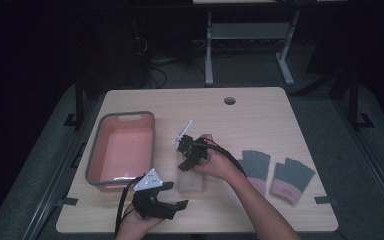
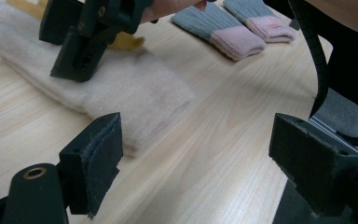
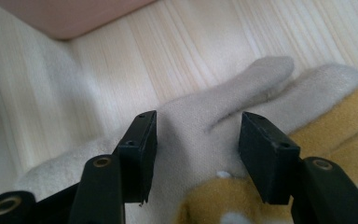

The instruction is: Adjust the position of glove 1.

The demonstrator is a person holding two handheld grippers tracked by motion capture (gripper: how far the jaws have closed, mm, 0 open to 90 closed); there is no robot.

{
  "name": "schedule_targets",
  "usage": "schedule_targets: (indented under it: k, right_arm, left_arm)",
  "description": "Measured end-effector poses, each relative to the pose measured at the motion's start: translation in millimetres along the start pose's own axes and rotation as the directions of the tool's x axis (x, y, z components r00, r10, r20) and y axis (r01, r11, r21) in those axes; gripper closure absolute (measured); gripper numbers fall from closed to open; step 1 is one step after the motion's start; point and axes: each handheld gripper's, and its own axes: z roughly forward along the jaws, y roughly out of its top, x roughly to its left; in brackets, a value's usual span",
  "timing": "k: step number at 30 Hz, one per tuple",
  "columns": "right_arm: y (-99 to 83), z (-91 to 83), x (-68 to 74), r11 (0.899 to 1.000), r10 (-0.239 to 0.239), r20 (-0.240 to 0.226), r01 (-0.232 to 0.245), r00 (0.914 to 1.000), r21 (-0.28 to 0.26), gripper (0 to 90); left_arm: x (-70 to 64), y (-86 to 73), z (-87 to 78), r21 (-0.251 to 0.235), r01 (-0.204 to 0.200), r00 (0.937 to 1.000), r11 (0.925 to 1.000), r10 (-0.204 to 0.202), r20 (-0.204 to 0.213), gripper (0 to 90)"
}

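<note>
Hand-held gripper [image 1: 189,161] on the right, jaws apart, poised over a cream glove [image 1: 191,181] on the bench [image 1: 260,107].

Right gripper view: jaws stand moderately open, straddling the cream glove [image 3: 200,126] near its fingers, with a yellow patch [image 3: 349,116] alongside; contact cannot be confirmed. Left hand-held gripper [image 1: 172,196] sits near the front edge of the bench, jaws wide and holding nothing, just short of the glove's cuff [image 2: 140,100]. Pink tub with grey rim [image 1: 122,116] lies to the left of the glove. Two grey-and-pink fingerless gloves [image 1: 275,172] lie to its right, well apart from both grippers.
</note>
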Motion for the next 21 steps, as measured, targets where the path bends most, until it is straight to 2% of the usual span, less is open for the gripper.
schedule_targets:
  k: [7, 12, 17, 21]
  right_arm:
    - [-10.4, -5.1, -3.1, 1.0, -0.009, 0.0, 0.009, 1.0, -0.001, 46.6]
    - [-21.2, -10.8, -6.8, 0.999, -0.032, 0.006, 0.032, 0.9995, 0.003, 46.2]
    - [-30.2, -16.1, -10.5, 0.999, -0.046, 0.014, 0.046, 0.9989, 0.006, 45.0]
    - [-34.3, -22.1, -11.6, 1.0, -0.002, 0.016, 0.002, 0.9999, -0.021, 42.1]
  left_arm:
    - [-1.2, 0.9, 2.9, 0.002, 0.002, 1.0, 1.0, -0.002, 0.006, 17.3]
    - [-0.7, 1.9, 5.5, 0.003, 0.008, 0.9999, 1.0, -0.008, 0.013, 17.3]
    - [0.3, 2.9, 8.9, 0.0, 0.024, 0.9994, 0.9997, -0.024, 0.025, 17.3]
    - [0.3, 5.9, 11.4, -0.001, 0.047, 0.9983, 0.9989, -0.047, 0.035, 17.3]
